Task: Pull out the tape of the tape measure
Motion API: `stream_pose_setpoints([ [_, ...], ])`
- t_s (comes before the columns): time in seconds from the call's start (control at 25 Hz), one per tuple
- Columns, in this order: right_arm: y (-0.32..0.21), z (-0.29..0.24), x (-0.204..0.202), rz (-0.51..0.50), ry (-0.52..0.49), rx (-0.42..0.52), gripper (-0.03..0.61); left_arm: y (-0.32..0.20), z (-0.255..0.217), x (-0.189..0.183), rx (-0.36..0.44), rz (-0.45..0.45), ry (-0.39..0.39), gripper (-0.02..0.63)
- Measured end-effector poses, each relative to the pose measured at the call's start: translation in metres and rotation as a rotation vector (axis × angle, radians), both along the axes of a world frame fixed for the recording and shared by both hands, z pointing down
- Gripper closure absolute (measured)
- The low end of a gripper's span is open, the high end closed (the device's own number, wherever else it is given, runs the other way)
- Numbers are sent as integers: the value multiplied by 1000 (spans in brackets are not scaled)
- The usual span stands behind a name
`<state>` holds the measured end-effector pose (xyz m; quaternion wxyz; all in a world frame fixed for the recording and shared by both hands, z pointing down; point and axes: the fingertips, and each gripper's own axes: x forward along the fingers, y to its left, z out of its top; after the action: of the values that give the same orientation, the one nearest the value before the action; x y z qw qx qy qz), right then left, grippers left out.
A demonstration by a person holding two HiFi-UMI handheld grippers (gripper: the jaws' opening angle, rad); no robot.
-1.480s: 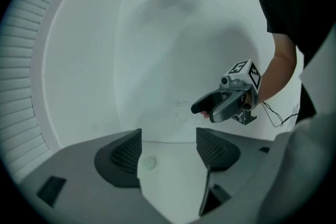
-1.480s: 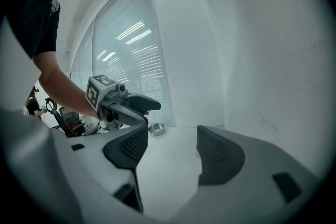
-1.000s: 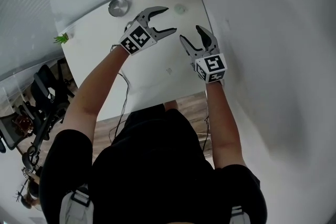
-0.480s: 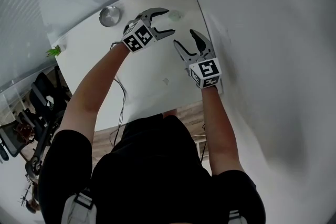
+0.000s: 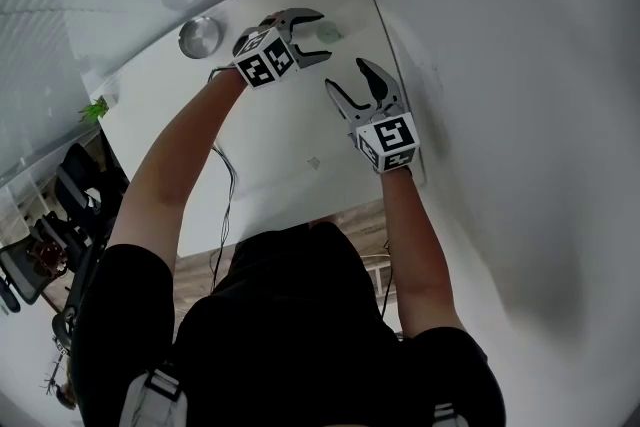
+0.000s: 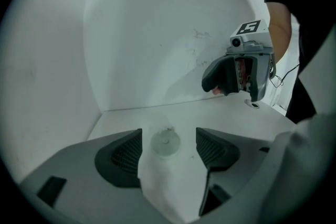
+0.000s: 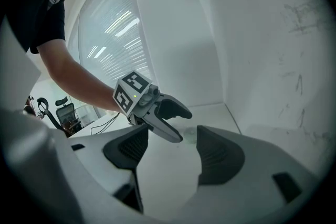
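Note:
The tape measure (image 5: 328, 32) is a small, round, pale translucent disc lying flat on the white table (image 5: 270, 135) near its far corner. My left gripper (image 5: 323, 36) is lowered over it, open. In the left gripper view the disc (image 6: 165, 142) lies between the two dark pads (image 6: 121, 157) with a gap on each side. My right gripper (image 5: 345, 77) hangs open a little nearer and to the right, with nothing in it. It also shows in the left gripper view as the right gripper (image 6: 231, 77). From the right gripper view I see the left gripper (image 7: 160, 113) beside the disc (image 7: 191, 133).
White walls close the table's far and right sides. A metal bowl (image 5: 200, 36) stands at the back left and a small green plant (image 5: 97, 107) at the left edge. A thin cable (image 5: 228, 185) trails off the near edge. Office chairs (image 5: 45, 250) stand below left.
My left gripper has sunk and moved toward the far corner until its jaws straddle the disc. The right gripper has dropped slightly and edged the same way. Both stay open.

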<state>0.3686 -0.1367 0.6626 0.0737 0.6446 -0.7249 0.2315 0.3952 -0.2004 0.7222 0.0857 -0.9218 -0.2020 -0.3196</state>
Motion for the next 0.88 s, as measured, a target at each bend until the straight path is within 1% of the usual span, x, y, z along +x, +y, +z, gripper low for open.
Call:
stream_pose_setpoints([
  [0.2,0,5,2,5,-2,-10,305,-2,12,5,9,42,-30,286],
  [0.52,0,12,2,8,-5,-16,306,-1,21,12,40,70,-58,308],
  [0.6,-1,14,2,11,-10,-16,307,-2,24,13,45,75,-71,323],
  [0.72,-2,10,4,14,-11,-18,307,-2,27,13,58,83,-93,362],
  [0.8,1,3,8,17,-9,-20,307,1,23,15,47,79,-93,386],
  [0.88,6,-4,14,22,-6,-19,307,4,17,18,40,68,-87,387],
])
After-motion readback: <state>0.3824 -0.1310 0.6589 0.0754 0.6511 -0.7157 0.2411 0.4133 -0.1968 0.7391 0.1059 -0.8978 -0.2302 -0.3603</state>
